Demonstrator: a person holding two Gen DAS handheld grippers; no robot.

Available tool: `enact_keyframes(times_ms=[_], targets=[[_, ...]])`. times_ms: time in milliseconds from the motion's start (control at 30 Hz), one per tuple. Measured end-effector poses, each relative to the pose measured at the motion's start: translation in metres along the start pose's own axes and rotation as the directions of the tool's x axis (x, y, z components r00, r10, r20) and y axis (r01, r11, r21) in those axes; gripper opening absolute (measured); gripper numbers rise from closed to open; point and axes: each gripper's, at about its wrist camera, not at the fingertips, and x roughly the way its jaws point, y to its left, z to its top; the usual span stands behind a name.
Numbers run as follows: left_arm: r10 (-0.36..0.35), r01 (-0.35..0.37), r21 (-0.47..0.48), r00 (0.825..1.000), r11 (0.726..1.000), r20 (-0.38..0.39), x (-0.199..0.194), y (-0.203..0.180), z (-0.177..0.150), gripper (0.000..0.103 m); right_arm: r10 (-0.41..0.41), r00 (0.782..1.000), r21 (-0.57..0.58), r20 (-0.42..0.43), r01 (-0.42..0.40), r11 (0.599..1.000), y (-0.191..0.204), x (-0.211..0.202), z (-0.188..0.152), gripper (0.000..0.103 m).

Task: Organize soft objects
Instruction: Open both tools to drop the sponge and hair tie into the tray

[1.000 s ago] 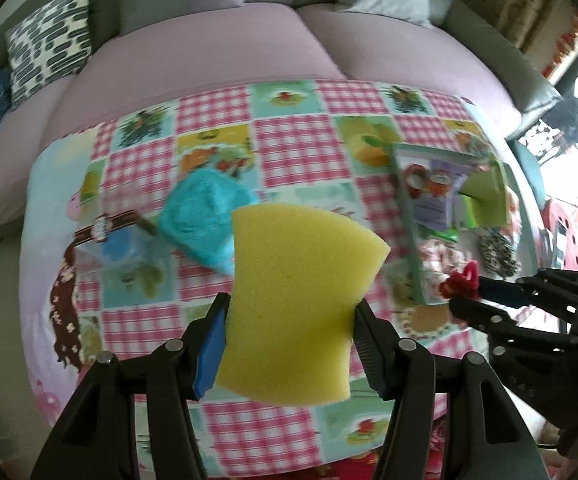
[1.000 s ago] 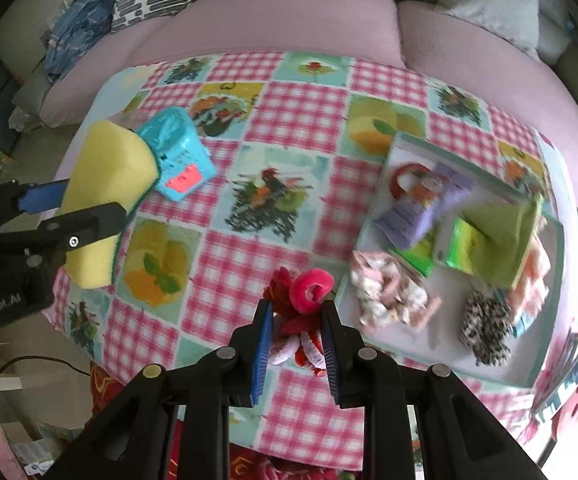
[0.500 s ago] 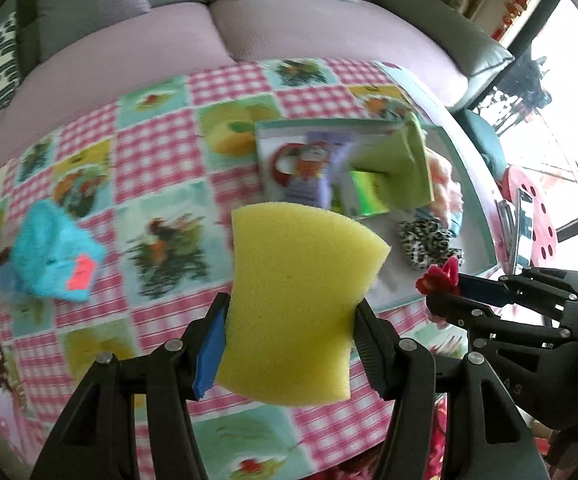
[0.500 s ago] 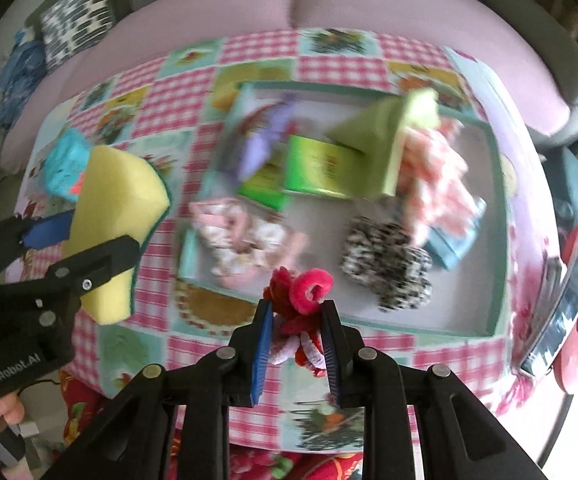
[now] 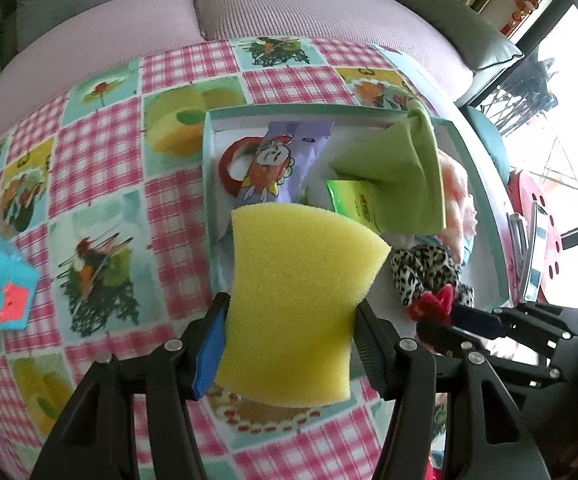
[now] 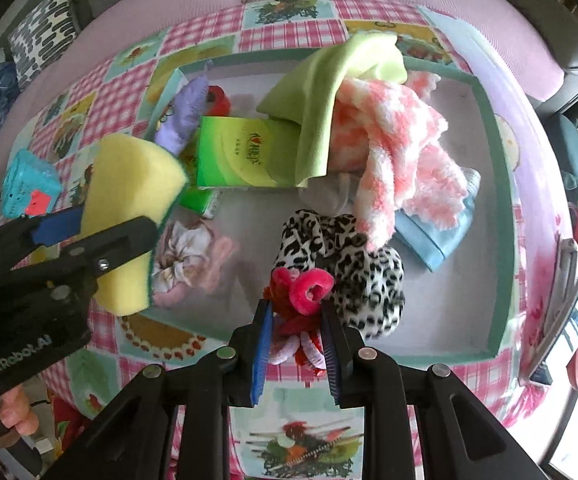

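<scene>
Left gripper [image 5: 289, 320] squeezes yellow sponge [image 5: 301, 300] at its sides: light & squishy. Right gripper [image 6: 297, 344] pinches fluffy hair ties [image 6: 301, 296].

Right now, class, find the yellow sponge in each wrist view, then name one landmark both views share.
Left wrist view: the yellow sponge sits at centre, low, clamped in the left gripper.
Right wrist view: the sponge is at the left edge, in front of the tray's near-left corner.
Shared landmark: the leopard-print scrunchie in the teal-rimmed tray.
</scene>
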Motion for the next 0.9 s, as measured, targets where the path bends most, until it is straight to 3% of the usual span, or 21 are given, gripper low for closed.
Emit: enact_keyframes(times_ms=[300, 567, 667, 700, 800, 900], targets=[[-0.020, 0.021, 0.003, 1.000, 1.000, -0.024, 0.017, -0.005, 0.003, 0.062, 0.013, 1.000, -0.006, -0.028, -0.013, 1.000, -0.003, 0.025, 0.013, 0.026], [-0.044, 0.044, -0.014, 0.998, 0.999, -0.038, 0.002, -0.001, -0.003, 0.072, 0.017, 0.999, 0.007, -0.031, -0.017, 1.000, 0.000, 0.024, 0.013, 0.032], [-0.031, 0.031, -0.019, 0.999, 0.999, -0.020, -0.009, 0.004, -0.008, 0.075, 0.016, 0.999, 0.005, -0.035, -0.016, 1.000, 0.006, 0.021, 0.014, 0.053], [-0.026, 0.026, -0.028, 1.000, 0.999, -0.008, -0.015, 0.008, -0.011, 0.082, 0.014, 0.999, 0.004, -0.036, -0.014, 1.000, 0.010, 0.018, 0.012, 0.059], [-0.021, 0.022, -0.059, 1.000, 0.998, 0.023, -0.027, 0.020, -0.017, 0.085, 0.007, 1.000, 0.003, -0.017, -0.007, 1.000, 0.017, 0.011, 0.009, 0.062], [0.014, -0.008, -0.104, 0.998, 0.995, 0.057, -0.037, 0.037, -0.026, 0.087, -0.003, 1.000, 0.004, -0.010, 0.004, 1.000, 0.020, 0.004, 0.005, 0.074]])
